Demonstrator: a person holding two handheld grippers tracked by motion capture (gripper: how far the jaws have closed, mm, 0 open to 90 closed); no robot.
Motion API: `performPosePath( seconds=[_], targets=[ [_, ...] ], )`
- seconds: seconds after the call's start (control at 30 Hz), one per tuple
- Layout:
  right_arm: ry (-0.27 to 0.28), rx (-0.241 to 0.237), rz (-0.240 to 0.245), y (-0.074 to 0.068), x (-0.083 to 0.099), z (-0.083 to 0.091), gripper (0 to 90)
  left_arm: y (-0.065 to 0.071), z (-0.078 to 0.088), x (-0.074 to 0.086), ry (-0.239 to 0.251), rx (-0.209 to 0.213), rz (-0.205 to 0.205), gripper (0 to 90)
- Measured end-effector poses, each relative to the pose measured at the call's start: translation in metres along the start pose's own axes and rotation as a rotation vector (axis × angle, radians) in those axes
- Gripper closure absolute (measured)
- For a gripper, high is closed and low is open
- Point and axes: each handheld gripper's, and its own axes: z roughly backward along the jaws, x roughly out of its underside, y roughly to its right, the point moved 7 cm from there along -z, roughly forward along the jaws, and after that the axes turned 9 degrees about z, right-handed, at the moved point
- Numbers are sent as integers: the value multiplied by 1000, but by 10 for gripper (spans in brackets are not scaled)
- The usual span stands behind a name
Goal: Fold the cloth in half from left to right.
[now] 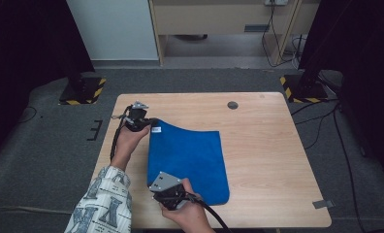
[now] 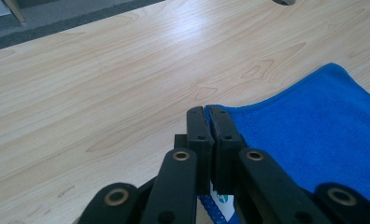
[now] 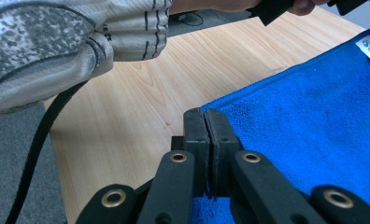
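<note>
A blue cloth (image 1: 190,160) is spread on the desk (image 1: 267,145), lying in the left half of the top, with its long axis running from the near edge of the desk towards the far edge. Both corners of its left side are taken up. The far-left corner is pinched by the left gripper (image 1: 149,124), whose jaws are seen fully closed on the hem in the left gripper view, the cloth (image 2: 314,135) spreading away to the right of the jaws. The near-left corner is clamped in the same way by the right gripper (image 1: 167,194), its jaws pressed together on the corner in the right gripper view, with the cloth (image 3: 309,130) again stretching off to the right. A small white label (image 1: 156,129) is seen at the far-left corner, just beside the left gripper.

The relation that matters is this: the held edge lies along the left side of the cloth, and the free bulk lies wholly to the right of both grippers, towards the middle of the desk. The opposite, right-hand edge rests flat and is touched by nothing. A fold is judged to be in preparation, for which the gripped edge would have to be lifted and carried across to the right, both corners kept level so that the edge stays straight.
</note>
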Motion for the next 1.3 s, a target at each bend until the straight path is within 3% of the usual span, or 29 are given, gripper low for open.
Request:
performPosePath(
  seconds=[0.47,0.63,0.83,1.3],
  targets=[
    [34,-29,-13,-18,-18,-20,887,-25,23,9,-5,-18,6,880],
    [40,-28,-14,-19,-20,-22,886,-25,19,11,-20,-23,17,878],
    [42,-13,-39,-9,-10,-12,885,-11,5,6,-30,-14,12,876],
    [22,25,-106,14,35,15,885,39,-46,4,-84,22,-27,875]
  ],
)
